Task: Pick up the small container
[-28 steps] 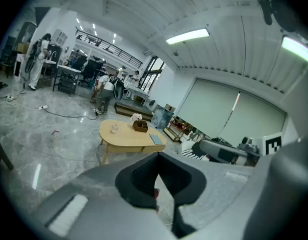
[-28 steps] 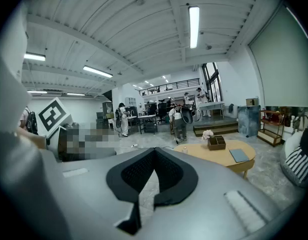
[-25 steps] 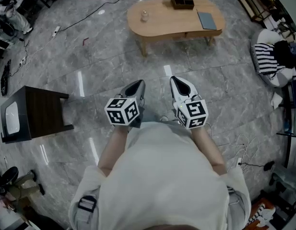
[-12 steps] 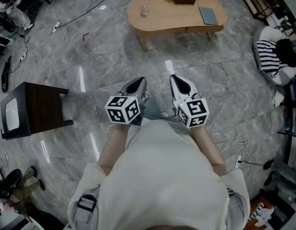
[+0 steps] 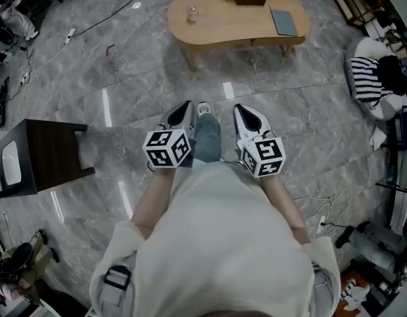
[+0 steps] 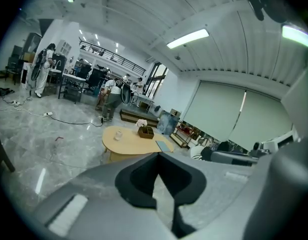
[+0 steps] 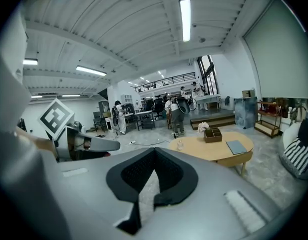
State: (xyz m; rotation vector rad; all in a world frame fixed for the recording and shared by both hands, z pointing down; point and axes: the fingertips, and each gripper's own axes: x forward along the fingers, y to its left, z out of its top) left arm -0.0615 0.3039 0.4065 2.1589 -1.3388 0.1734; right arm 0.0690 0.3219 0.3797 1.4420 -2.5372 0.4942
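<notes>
- The left gripper (image 5: 183,109) and the right gripper (image 5: 247,115) are both squeezed shut, with nothing in them.
- The little jar (image 5: 192,15) stands on the far table (image 5: 236,32), near its left end, well apart from both.
- Walk close first, then open one gripper wide.
- Grab the jar's middle gently so it won't tip.
</notes>
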